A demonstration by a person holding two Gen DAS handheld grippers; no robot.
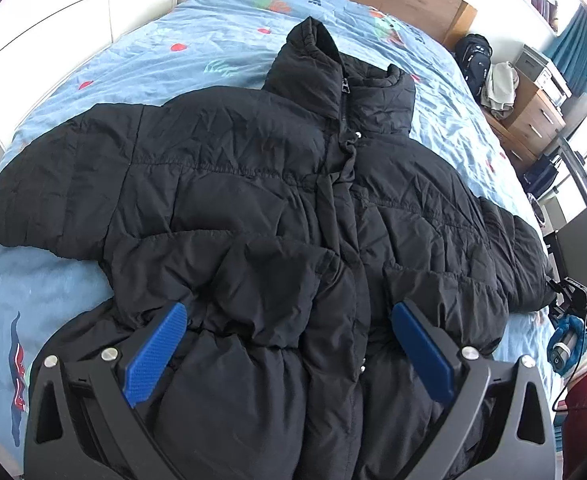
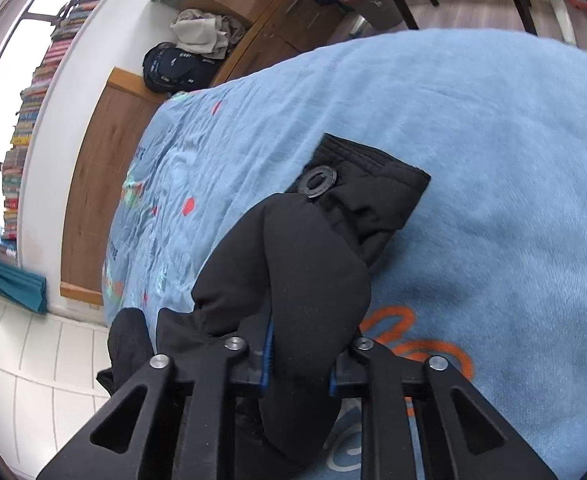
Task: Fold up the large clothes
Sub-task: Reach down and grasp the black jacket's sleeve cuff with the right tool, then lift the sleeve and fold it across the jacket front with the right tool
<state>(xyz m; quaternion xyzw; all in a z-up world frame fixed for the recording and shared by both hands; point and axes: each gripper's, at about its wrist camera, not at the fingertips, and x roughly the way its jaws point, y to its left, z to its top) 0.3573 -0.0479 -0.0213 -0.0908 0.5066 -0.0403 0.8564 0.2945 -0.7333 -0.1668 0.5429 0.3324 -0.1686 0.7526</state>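
Looked soft, puffy, light and a bit slippery: black coat [image 1: 277, 208], spread flat across the blue bed [image 1: 105, 60], collar toward the head end. Best grabbed at cuffs or hem. Left gripper [image 1: 289, 320] spread wide over the hem, holding nothing. Right gripper [image 2: 299, 364] pinched shut on the sleeve [image 2: 313, 256] near the cuff.

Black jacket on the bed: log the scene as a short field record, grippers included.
garment: black puffer jacket, spread front up, zipped, sleeves out to the sides
surface: blue printed bedspread
left gripper: open, over the jacket's lower front
right gripper: shut on the sleeve near its cuff
folds made: none visible
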